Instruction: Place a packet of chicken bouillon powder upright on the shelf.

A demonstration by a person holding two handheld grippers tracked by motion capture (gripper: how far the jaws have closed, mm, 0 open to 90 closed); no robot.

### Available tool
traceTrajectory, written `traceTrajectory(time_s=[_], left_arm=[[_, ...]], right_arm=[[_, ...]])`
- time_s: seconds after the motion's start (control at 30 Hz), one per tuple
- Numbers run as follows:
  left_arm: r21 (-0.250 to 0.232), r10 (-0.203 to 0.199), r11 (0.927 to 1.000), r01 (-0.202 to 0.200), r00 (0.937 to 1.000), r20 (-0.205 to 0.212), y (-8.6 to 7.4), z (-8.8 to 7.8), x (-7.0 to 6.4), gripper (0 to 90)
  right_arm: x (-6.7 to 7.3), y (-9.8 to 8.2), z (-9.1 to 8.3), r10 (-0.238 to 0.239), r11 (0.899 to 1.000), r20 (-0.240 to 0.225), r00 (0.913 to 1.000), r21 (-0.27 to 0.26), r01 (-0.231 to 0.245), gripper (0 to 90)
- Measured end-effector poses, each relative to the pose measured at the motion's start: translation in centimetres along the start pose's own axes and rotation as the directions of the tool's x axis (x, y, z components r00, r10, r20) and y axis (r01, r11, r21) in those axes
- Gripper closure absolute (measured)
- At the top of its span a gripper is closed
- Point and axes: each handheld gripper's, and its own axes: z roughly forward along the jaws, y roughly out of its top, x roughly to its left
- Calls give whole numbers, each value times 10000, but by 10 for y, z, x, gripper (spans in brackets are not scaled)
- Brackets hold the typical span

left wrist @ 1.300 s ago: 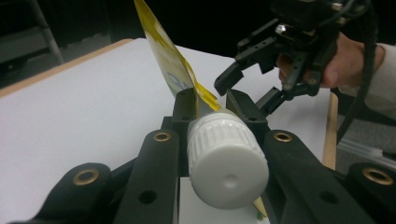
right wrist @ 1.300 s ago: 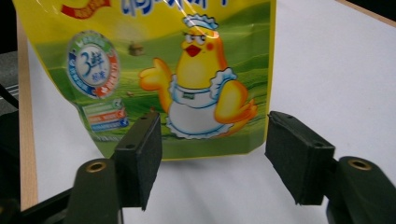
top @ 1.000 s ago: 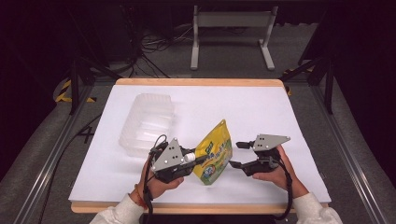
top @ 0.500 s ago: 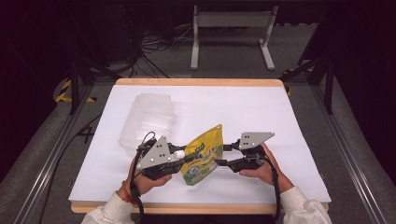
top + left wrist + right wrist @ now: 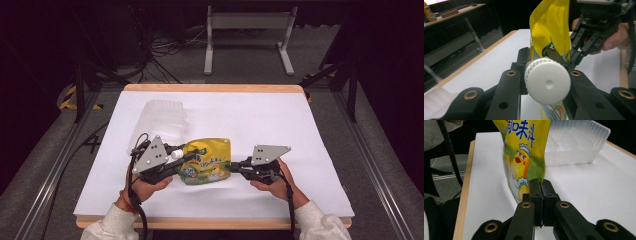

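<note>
High view: a yellow spouted pouch [image 5: 207, 160] printed with a cartoon chick hangs between the two claws, held above the white worktop [image 5: 260, 120]. The left claw [image 5: 186, 159] is clamped on the pouch's spout end; in the left gripper view its black jaws close on the neck just behind the white screw cap [image 5: 547, 80], which faces the camera, and the yellow body rises beyond it. The right claw [image 5: 234, 165] has just been closing, and its jaws now pinch the pouch's opposite edge; in the right gripper view the two pads meet tight on the thin seam at the lower corner, below the chick print. Each claw sits in a hand, the forearms in white sleeves coming from the near edge. Beyond the left claw, a clear plastic tray [image 5: 162, 117] with ribbed walls rests on the worktop, apart from the pouch.
</note>
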Motion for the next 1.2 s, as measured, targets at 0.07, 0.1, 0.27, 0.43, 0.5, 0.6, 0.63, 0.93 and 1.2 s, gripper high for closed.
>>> traceTrajectory(time_s=[0.07,0.1,0.27,0.43,0.5,0.6,0.63,0.93,1.2], left_arm=[[-46,6,10000,-6,9998,-175,1,-1,2,748],[-16,23,10000,-23,9996,-284,1,-2,2,748],[-156,38,9999,-50,9972,-744,6,-7,8,748],[-386,101,9991,-146,9934,-1138,13,-14,16,747],[-546,28,9985,-97,9922,-1247,15,-16,18,747],[-668,69,9976,-173,9884,-1520,20,-18,22,747],[-724,91,9972,-210,9868,-1618,22,-19,24,747],[-1036,-8,9943,-232,9741,-2259,32,-23,55,746],[-1130,-177,9935,-136,9623,-2716,28,-24,87,743]], right_arm=[[2,4,1,-45,10000,252,9997,-5,45,891],[3,6,2,-95,10000,355,9993,7,95,891],[5,17,6,-275,9996,848,9960,-39,279,892],[5,31,12,-338,9991,1109,9933,-235,366,893],[5,35,13,-363,9987,1187,9923,-322,404,894],[4,43,14,-342,9981,1424,9892,-458,411,894],[3,47,16,-333,9979,1528,9877,-501,414,894],[-8,71,38,-261,9953,2288,9731,-845,465,895],[-19,86,67,110,9929,2726,9621,-1167,217,896]])
